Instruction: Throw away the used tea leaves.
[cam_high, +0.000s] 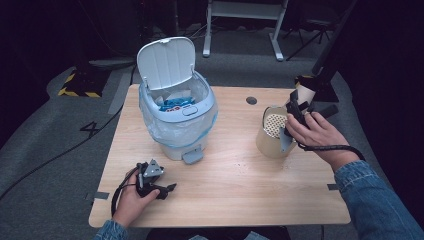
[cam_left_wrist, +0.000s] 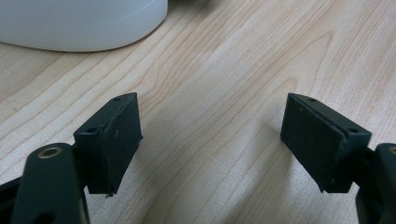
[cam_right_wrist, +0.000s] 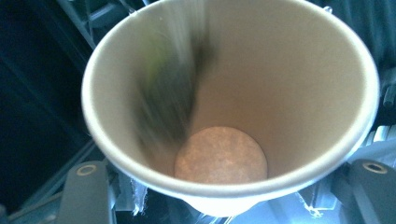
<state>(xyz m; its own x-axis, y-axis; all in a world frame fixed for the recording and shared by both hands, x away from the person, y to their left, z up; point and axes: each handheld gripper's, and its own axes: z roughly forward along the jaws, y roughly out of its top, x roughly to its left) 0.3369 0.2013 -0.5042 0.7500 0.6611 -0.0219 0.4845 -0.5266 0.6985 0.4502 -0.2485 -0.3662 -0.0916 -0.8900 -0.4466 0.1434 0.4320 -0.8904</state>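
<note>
My right gripper (cam_high: 298, 109) is raised at the right side of the table and shut on a cream paper cup (cam_high: 306, 92). It holds the cup just above a beige canister (cam_high: 269, 144) with a white perforated insert (cam_high: 275, 124). In the right gripper view I look straight into the cup (cam_right_wrist: 289, 93) between the jaws of my right gripper (cam_right_wrist: 229, 198). A dark blurred mass (cam_right_wrist: 168, 93) lies along its inner wall above the bare round bottom. My left gripper (cam_high: 162, 185) rests low at the table's front left. In its own view, my left gripper (cam_left_wrist: 210, 140) stands open over bare wood.
A white pedal bin (cam_high: 177, 120) stands at the middle left with its lid (cam_high: 165, 62) up. It has a plastic liner and blue scraps inside. Its pedal (cam_high: 192, 157) faces me. Its base (cam_left_wrist: 79, 23) lies just beyond the left jaws. A cable hole (cam_high: 251, 100) is in the wooden table (cam_high: 240, 175).
</note>
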